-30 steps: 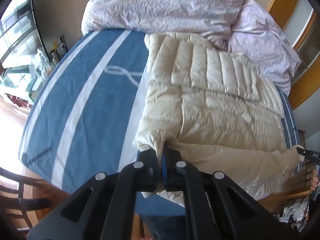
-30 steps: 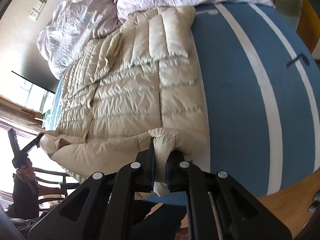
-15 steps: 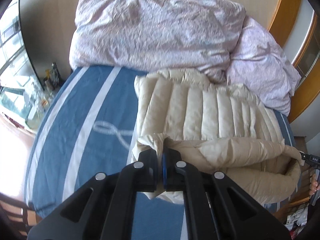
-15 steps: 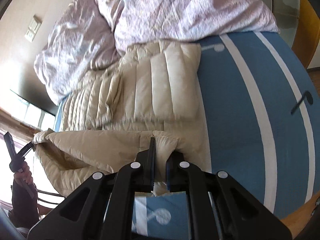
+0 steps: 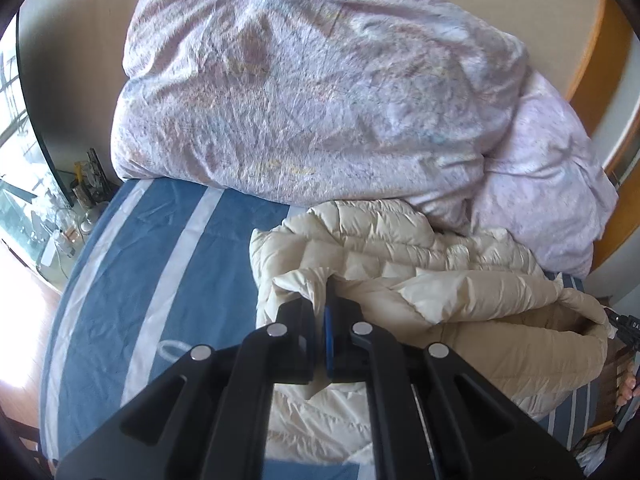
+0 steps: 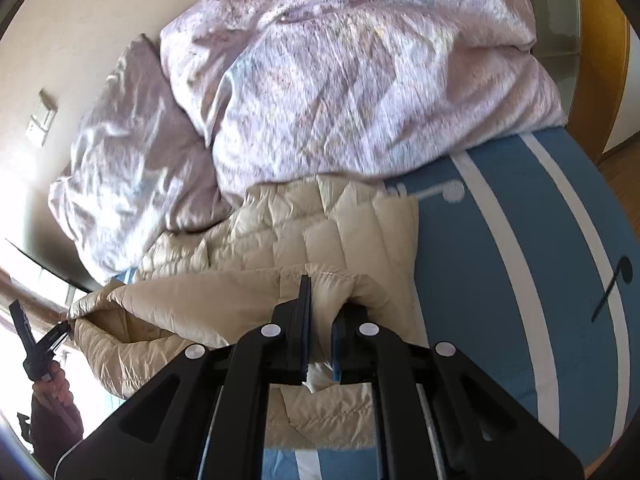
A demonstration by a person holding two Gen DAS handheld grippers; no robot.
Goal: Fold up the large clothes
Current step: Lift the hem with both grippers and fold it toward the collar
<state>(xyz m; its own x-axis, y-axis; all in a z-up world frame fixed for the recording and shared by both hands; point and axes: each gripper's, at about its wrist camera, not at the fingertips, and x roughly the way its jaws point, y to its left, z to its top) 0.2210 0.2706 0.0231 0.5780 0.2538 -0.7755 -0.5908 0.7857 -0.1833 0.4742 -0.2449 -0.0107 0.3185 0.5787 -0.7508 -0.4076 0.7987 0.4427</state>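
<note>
The cream puffer jacket (image 5: 400,264) lies on the blue striped bedspread (image 5: 168,264), just below the lilac duvet (image 5: 312,92). The left gripper (image 5: 326,312) is clamped on one corner of its raised hem; the right gripper (image 6: 320,312) pinches the other corner. Only the left view shows a cluttered side table (image 5: 68,216) beside the bedspread; only the right view shows a wall switch (image 6: 42,118) above the duvet.

1. A heap of pink duvet (image 5: 312,92) is blocking the far end of the bed (image 5: 160,264), touching the cream down jacket (image 5: 400,256).
2. Bare blue striped sheet is lying open left of the jacket in the left wrist view.
3. In the right wrist view, open sheet (image 6: 520,280) is lying right of the jacket (image 6: 320,232).
4. A cluttered side table (image 5: 60,232) is standing beside the bed's left edge.
</note>
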